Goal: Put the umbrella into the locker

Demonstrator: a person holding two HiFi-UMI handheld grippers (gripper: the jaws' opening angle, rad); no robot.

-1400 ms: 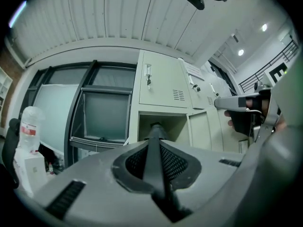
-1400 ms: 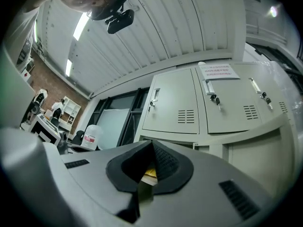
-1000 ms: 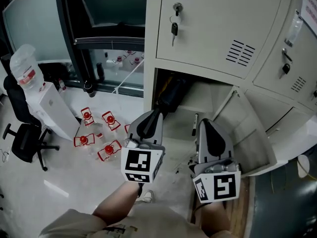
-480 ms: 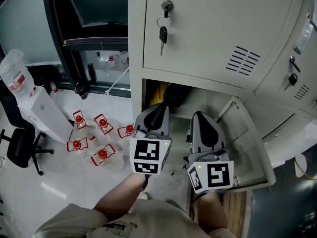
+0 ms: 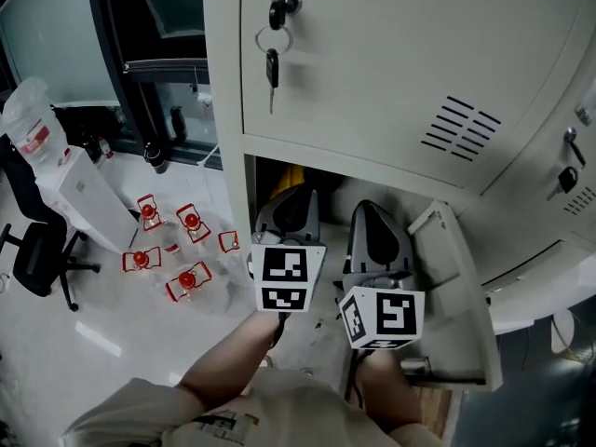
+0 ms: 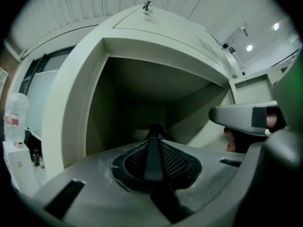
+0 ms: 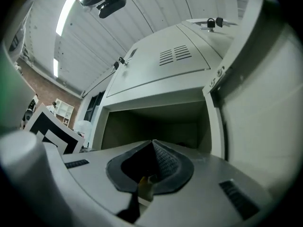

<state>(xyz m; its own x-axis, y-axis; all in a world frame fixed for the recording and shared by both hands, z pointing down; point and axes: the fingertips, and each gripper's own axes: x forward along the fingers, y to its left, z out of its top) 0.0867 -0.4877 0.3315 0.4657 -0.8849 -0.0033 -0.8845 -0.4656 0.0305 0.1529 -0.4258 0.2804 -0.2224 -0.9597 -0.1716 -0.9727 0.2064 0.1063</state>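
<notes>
— Which step are you at now?

— The putting-in, I think. The locker (image 5: 372, 63) is in front of me. Its low compartment (image 6: 128, 103) stands open, and the door (image 5: 456, 277) hangs to the right of that opening. Both my grippers point about level at the opening, side by side.

— Where is the umbrella?

— The umbrella (image 6: 154, 129) is, as I take it, the dark narrow thing in my left gripper (image 5: 291, 201). Its far end is at the mouth of the compartment. I judge it is not yet laid down inside.

— What does the next move need?

— A straight push deeper in, clear of the compartment's left wall, then letting go.

— And the jaws?

— The left jaws are only a little apart, clamped on the umbrella. On the right gripper (image 5: 372, 210), also before the opening, the jaws are together, and I see nothing between them.
</notes>
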